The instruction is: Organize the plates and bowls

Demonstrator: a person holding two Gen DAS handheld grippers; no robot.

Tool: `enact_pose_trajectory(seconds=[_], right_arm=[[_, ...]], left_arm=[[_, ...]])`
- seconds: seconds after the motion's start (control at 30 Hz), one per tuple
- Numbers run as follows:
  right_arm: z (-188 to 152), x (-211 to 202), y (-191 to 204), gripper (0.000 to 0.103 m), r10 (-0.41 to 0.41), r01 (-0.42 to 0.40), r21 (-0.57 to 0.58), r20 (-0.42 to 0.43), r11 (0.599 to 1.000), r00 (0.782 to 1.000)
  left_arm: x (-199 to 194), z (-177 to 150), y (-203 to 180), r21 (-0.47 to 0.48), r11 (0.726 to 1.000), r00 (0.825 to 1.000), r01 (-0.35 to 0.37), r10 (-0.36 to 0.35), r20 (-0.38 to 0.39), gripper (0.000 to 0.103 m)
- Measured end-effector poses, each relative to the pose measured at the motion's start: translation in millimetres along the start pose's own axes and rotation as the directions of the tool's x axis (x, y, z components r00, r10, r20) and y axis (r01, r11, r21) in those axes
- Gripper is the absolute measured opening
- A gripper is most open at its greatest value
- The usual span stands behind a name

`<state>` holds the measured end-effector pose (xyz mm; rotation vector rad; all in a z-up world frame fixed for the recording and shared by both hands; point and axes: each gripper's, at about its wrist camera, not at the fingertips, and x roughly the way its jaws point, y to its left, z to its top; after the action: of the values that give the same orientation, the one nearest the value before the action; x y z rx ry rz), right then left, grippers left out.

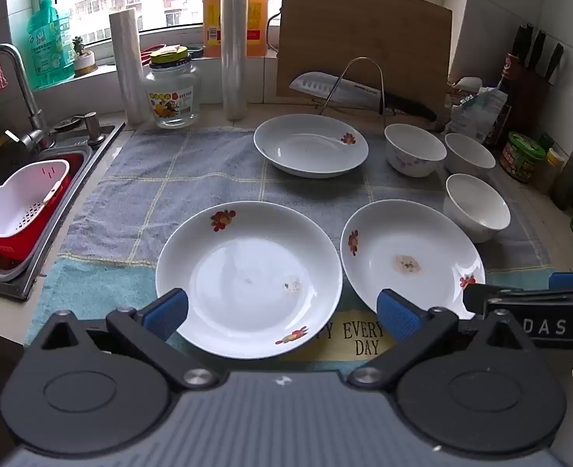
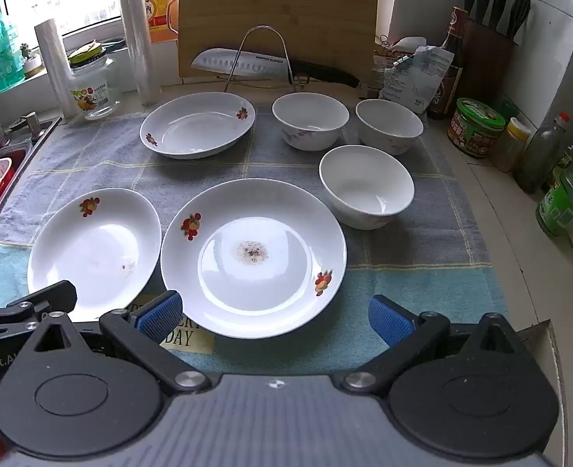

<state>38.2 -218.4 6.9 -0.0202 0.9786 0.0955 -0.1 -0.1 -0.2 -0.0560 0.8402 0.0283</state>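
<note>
Three white plates with fruit prints lie on a towel. The near left plate (image 1: 247,276) (image 2: 91,249) is just ahead of my open, empty left gripper (image 1: 282,313). The near right plate (image 1: 410,260) (image 2: 253,257), with a brown stain, is just ahead of my open, empty right gripper (image 2: 274,317). The far plate (image 1: 309,144) (image 2: 197,124) lies behind. Three white bowls stand at the right: one flowered (image 1: 414,150) (image 2: 309,120), one far right (image 1: 469,155) (image 2: 389,126), one nearer (image 1: 477,206) (image 2: 366,185).
A sink (image 1: 33,202) with a red-and-white basket lies left. A cutting board (image 1: 364,39), knife on a wire rack (image 1: 340,89), a jar (image 1: 173,89) and plastic-wrap rolls (image 1: 233,43) stand behind. Bottles and jars (image 2: 477,126) line the right wall.
</note>
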Motion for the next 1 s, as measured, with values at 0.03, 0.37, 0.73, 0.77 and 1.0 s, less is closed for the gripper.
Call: enact_pose_trajectory(seconds=[0.03, 0.37, 0.73, 0.77, 1.0], right_arm=[[-0.2, -0.4, -0.1, 0.103, 0.002, -0.002, 0.001, 0.003, 1.0, 1.0], [2.2, -0.7, -0.5, 0.103, -0.002, 0.002, 0.002, 0.006, 1.0, 1.0], [1.3, -5.9, -5.0, 0.103, -0.002, 0.002, 0.003, 0.017, 1.0, 1.0], [1.3, -6.0, -5.1, 0.103, -0.003, 0.003, 0.002, 0.017, 1.0, 1.0], [2.0, -8.5, -6.5, 0.103, -0.005, 0.005, 0.002, 0.023, 1.0, 1.0]], left_arm=[[0.2, 0.3, 0.1, -0.001, 1.0, 1.0, 0.002, -0.002, -0.005, 0.102], [-1.7, 1.8, -0.2, -0.005, 1.0, 1.0, 0.009, -0.009, 0.002, 0.102], [-4.9, 1.9, -4.9, -0.003, 1.0, 1.0, 0.007, -0.007, 0.008, 0.102], [-5.0, 2.4, -5.3, -0.003, 1.0, 1.0, 0.008, -0.008, 0.01, 0.102], [-8.2, 4.0, -7.5, -0.007, 1.0, 1.0, 0.012, -0.012, 0.02, 0.102]])
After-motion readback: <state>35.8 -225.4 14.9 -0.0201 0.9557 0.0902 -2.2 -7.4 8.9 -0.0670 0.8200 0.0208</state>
